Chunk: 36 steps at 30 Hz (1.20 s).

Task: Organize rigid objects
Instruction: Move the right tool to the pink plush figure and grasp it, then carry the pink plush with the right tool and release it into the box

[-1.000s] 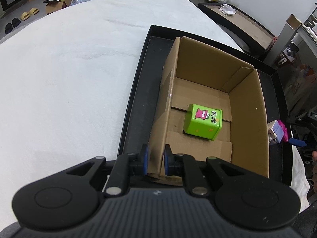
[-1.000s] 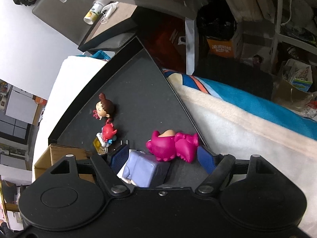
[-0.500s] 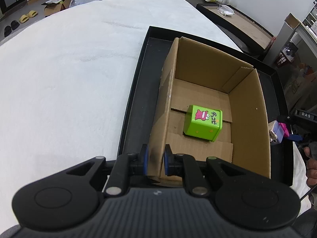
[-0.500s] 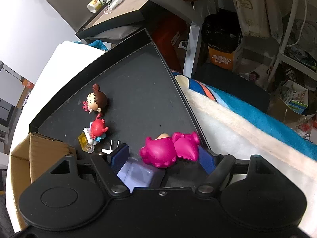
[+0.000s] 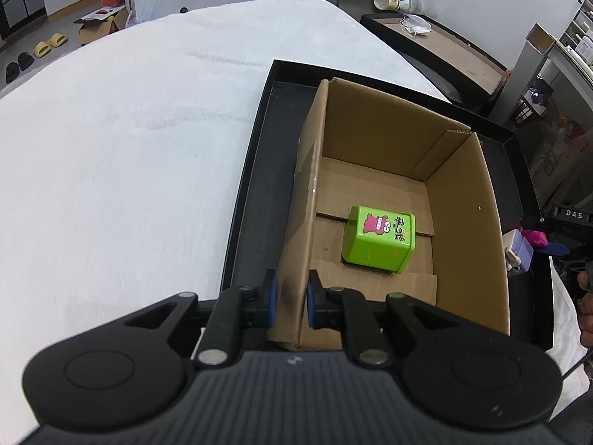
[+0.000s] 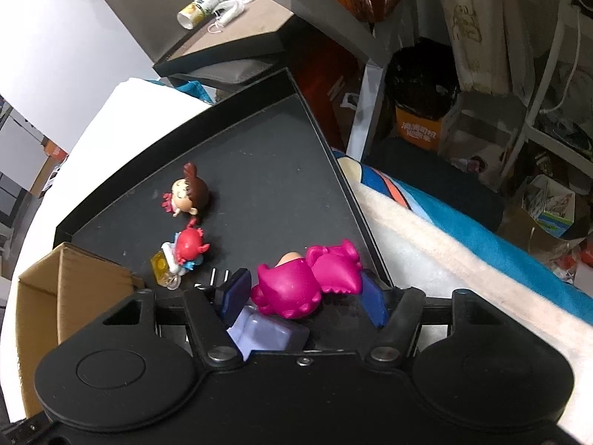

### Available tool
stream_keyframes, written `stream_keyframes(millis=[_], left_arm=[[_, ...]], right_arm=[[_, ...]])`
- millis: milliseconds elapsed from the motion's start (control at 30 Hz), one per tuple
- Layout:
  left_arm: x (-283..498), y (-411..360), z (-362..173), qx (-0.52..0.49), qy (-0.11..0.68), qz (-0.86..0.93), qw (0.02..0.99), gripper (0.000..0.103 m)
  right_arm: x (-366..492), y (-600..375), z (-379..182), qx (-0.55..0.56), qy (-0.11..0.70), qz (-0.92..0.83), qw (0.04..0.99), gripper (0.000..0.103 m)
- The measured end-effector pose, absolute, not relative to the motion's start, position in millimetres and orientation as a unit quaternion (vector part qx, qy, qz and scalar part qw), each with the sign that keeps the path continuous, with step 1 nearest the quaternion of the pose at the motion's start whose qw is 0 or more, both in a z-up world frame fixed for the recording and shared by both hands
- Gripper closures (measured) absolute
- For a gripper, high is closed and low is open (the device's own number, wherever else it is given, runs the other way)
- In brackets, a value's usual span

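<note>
Magenta figure point(image 6: 292, 289) lies on black tray point(image 6: 259, 170) between spread right fingers point(image 6: 237, 291), ungrasped; left gripper point(image 5: 291, 298) pinches cardboard box point(image 5: 463, 200) wall. Only left view shows green cube point(image 5: 378, 239) inside.

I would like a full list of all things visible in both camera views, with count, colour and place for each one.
cardboard box: 1, brown, open, on the black tray
green cube: 1, green with pink print, on the box floor
black tray: 1, black, on the white cover
pink figure: 1, magenta, lying on a lilac block, between the right gripper's fingers
brown-haired doll: 1, brown and pink, lying on the tray
red-haired doll: 1, red, blue and yellow, tray, beside the box
bottle: 1, white and yellow, lying on the side table
left gripper: 1, black, clamping the box wall
right gripper: 1, black, open around the pink figure
</note>
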State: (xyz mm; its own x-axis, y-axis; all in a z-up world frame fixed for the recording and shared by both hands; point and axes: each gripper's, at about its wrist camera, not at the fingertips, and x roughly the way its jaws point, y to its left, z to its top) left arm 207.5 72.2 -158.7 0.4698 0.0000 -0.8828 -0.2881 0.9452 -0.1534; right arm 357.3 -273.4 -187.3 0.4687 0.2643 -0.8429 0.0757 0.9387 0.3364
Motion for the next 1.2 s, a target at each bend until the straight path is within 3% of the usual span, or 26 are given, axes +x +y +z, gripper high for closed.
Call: stream_keyframes(millis=[700, 1200], left_arm=[[199.5, 68.7, -158.7, -0.152, 0.486, 0.100, 0.855, 0.091], [201.7, 67.8, -161.3, -0.144, 0.490, 0.086, 0.855, 0.091]], right_arm=[[339.7, -241.1, -119.9, 0.147, 0.454, 0.138, 0.868, 0.041], [331.1, -164.2, -86.1, 0.077, 0.435, 0.201, 0.874, 0.041]])
